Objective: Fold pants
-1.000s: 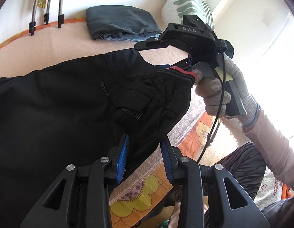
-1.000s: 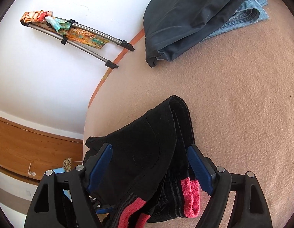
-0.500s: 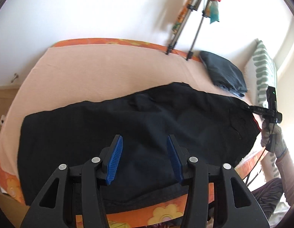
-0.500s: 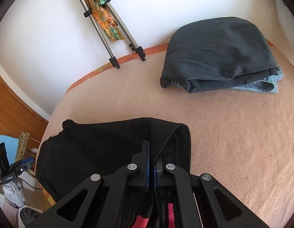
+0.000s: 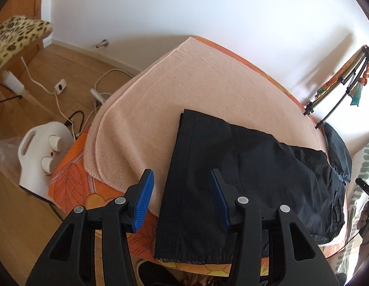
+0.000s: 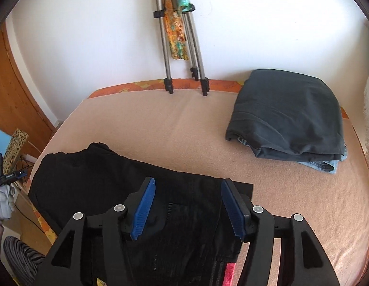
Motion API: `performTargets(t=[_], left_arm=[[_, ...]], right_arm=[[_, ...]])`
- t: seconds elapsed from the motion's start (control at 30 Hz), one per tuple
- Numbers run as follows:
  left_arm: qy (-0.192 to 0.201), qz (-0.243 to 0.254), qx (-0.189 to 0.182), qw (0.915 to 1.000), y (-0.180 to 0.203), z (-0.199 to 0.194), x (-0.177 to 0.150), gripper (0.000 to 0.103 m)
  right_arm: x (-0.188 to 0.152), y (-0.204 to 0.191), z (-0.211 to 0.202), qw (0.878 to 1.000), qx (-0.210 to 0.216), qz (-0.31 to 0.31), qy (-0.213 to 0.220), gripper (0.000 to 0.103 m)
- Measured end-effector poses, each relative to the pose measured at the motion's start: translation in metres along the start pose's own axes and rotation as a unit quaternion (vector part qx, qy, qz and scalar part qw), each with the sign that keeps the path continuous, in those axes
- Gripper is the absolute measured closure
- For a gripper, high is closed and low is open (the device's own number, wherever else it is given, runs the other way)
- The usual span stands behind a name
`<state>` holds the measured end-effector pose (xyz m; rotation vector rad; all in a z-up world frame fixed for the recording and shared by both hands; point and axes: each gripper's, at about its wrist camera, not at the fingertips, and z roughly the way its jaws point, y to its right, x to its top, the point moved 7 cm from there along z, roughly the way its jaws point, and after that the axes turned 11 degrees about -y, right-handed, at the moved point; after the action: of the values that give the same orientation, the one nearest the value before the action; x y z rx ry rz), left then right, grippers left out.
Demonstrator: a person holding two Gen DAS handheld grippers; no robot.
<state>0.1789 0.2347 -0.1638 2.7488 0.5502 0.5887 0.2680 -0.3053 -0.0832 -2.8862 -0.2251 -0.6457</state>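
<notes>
- Left wrist view: the black pants (image 5: 244, 171) lie flat along the near edge of the peach blanket (image 5: 184, 88), hem end overhanging the edge.
- The left gripper (image 5: 182, 196) hovers over the hem end, its jaws apart and gripping nothing.
- Right wrist view: the right gripper (image 6: 188, 208) is above the waistband end, jaws opening, pads off the cloth.
- A folded clothes stack (image 6: 289, 116) sits well apart.

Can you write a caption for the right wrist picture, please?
Right gripper opening above black pants spread on a peach blanket, folded clothes nearby.
</notes>
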Motion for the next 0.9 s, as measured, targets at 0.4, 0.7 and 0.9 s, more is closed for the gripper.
performTargets(t=[0.4,0.7,0.9], left_arm=[[0.011,0.056,0.021,0.9982,0.017,0.021,-0.01,0.056],[0.022,0.075,0.024,0.9967,0.013,0.026,-0.013,0.056],[0.027,0.064,0.028,0.9972,0.004,0.019,-0.013,0.056]], right_arm=[[0.066,-0.117,0.129,0.979,0.128,-0.119,-0.11,0.024],[0.053,-0.141,0.179,0.965,0.143,-0.131,-0.176,0.075],[0.068,-0.14,0.168,0.973,0.077,-0.171,-0.131,0.094]])
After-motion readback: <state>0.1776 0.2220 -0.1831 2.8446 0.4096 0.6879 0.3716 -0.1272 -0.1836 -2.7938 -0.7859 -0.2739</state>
